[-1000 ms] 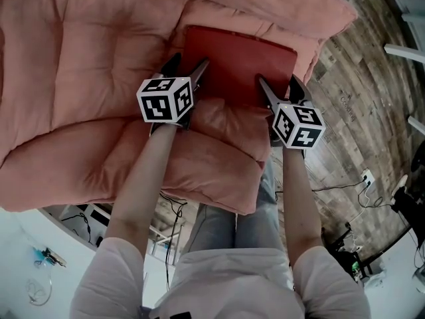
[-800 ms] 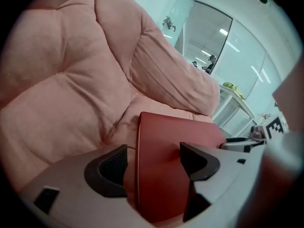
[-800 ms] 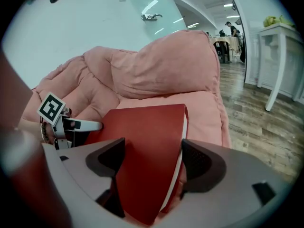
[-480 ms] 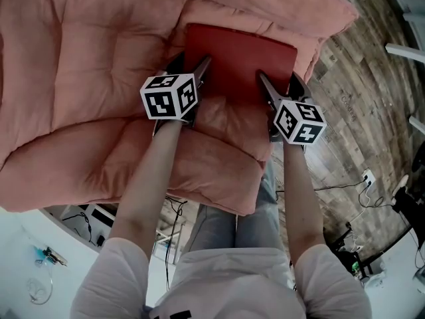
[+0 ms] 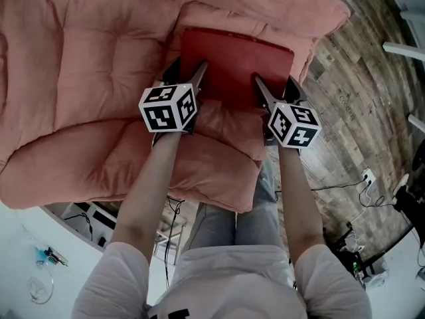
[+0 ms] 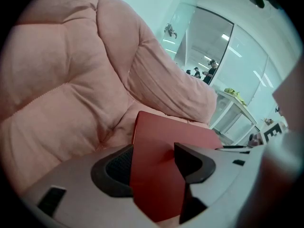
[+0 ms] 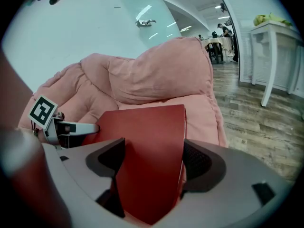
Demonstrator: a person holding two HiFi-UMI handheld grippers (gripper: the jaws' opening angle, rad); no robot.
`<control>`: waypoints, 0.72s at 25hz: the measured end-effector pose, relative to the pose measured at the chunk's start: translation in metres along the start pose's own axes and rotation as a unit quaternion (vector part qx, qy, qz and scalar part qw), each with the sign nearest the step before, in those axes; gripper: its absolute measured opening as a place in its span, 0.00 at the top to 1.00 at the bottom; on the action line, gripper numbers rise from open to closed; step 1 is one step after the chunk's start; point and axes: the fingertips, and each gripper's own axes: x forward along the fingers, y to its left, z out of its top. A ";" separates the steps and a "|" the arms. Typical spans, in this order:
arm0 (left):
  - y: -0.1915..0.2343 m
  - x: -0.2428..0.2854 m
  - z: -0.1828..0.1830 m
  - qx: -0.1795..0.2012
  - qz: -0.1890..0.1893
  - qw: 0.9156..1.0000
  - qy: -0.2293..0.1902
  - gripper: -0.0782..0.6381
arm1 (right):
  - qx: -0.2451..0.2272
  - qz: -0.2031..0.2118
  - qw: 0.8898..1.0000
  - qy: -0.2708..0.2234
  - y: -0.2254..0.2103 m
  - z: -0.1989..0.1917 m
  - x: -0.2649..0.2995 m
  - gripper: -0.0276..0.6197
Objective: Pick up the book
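A red book (image 5: 239, 62) lies flat on a pink cushioned seat (image 5: 86, 72), its near edge toward me. My left gripper (image 5: 188, 72) straddles the book's near left corner. In the left gripper view the book (image 6: 161, 146) fills the gap of the left gripper (image 6: 154, 163), and both pads press on it. My right gripper (image 5: 274, 85) straddles the near right corner. In the right gripper view the book (image 7: 152, 137) sits gripped in the right gripper (image 7: 153, 158), with the left gripper (image 7: 71, 127) showing at the book's far side.
Puffy pink cushions (image 7: 156, 75) rise behind and left of the book. A wooden floor (image 5: 358, 105) lies to the right with a white table (image 7: 275, 42). Cables and a socket (image 5: 365, 178) lie on the floor by the person's legs.
The left gripper's jaws look slightly narrower on the book's corner. Both hands and the book keep nearly the same places.
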 end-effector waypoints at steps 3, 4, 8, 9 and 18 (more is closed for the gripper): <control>-0.007 -0.007 0.003 -0.002 0.000 1.000 -0.001 0.52 | -0.002 -0.004 1.000 -0.001 0.001 0.005 -0.010 0.39; -0.010 -0.010 0.005 -0.001 0.000 1.000 -0.004 0.52 | -0.003 -0.005 1.000 -0.003 0.002 0.008 -0.014 0.39; -0.024 -0.026 0.016 -0.003 -0.003 1.000 -0.017 0.52 | -0.011 -0.004 1.000 -0.012 0.005 0.023 -0.033 0.39; -0.026 -0.031 0.018 -0.004 -0.003 1.000 -0.021 0.52 | -0.014 -0.004 1.000 -0.014 0.007 0.027 -0.038 0.39; -0.047 -0.085 0.038 -0.017 0.008 0.998 -0.057 0.52 | -0.037 0.007 0.999 -0.020 0.032 0.056 -0.081 0.39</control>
